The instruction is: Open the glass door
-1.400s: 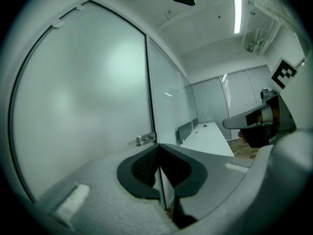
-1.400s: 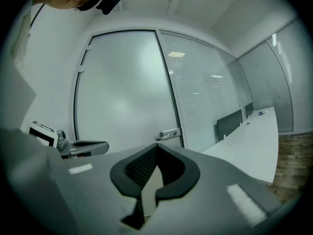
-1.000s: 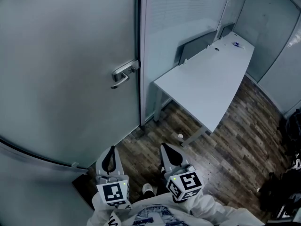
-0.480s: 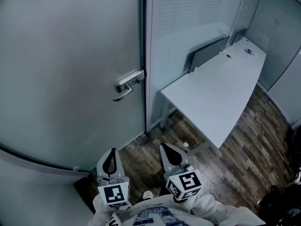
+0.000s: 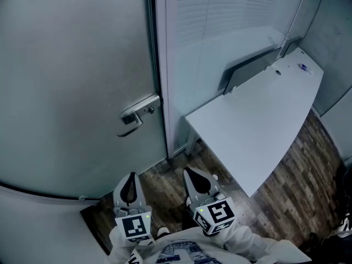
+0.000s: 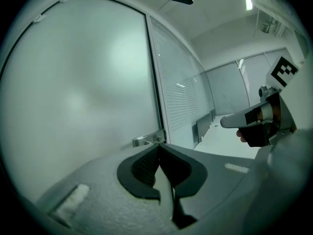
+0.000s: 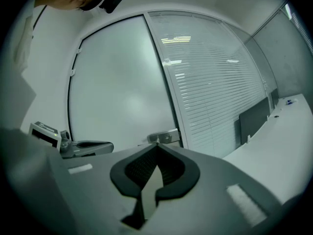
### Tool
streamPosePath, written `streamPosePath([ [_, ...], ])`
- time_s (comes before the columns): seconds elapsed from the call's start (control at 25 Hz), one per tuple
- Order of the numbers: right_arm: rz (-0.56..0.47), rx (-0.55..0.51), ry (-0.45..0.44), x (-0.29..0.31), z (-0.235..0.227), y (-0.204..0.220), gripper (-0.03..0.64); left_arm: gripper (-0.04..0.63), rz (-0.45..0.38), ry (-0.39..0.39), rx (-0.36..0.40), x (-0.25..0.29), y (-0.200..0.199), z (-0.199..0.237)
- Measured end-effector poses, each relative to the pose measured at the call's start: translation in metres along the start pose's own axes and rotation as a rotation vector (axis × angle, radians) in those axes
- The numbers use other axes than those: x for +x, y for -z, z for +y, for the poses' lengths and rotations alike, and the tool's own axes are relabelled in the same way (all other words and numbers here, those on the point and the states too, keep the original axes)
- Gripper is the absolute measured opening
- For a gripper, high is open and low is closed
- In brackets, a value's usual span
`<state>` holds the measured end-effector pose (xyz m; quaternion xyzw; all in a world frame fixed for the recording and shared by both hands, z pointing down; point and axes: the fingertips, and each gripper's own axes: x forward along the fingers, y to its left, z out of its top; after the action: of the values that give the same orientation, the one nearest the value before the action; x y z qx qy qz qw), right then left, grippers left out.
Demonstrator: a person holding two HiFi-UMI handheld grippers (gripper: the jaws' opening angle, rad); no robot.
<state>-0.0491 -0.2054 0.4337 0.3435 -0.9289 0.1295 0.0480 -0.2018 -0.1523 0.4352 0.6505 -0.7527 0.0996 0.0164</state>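
The frosted glass door (image 5: 71, 81) fills the left of the head view and stands closed against its dark frame (image 5: 155, 65). Its metal lever handle (image 5: 136, 116) sits at the door's right edge. My left gripper (image 5: 130, 187) and right gripper (image 5: 197, 181) hang side by side at the bottom, short of the door, both shut and empty. In the left gripper view the handle (image 6: 147, 140) lies just beyond the closed fingertips (image 6: 159, 146), and the right gripper (image 6: 247, 120) shows at right. The right gripper view has the handle (image 7: 164, 136) straight ahead.
A white desk (image 5: 258, 125) stands to the right of the door, with a dark panel (image 5: 250, 70) at its back edge. A glass partition with blinds (image 5: 220, 21) runs behind it. Wood-plank floor (image 5: 300, 180) shows below the desk and near my grippers.
The door handle has dropped lower and shifted left in the head view, and the desk looms larger, as I move closer. Both grippers stay shut and side by side.
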Motion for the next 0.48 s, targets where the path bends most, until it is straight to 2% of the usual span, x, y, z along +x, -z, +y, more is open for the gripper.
streamPosePath([
  [0.28, 0.031, -0.014, -0.129, 0.041, -0.043, -0.017, 0.003, 0.003, 0.044, -0.125, 0.006, 0.042, -0.005, -0.010],
  [0.48, 0.060, -0.001, -0.215, 0.070, -0.054, -0.014, 0.003, 0.003, 0.076, -0.212, 0.016, 0.052, -0.007, -0.005],
])
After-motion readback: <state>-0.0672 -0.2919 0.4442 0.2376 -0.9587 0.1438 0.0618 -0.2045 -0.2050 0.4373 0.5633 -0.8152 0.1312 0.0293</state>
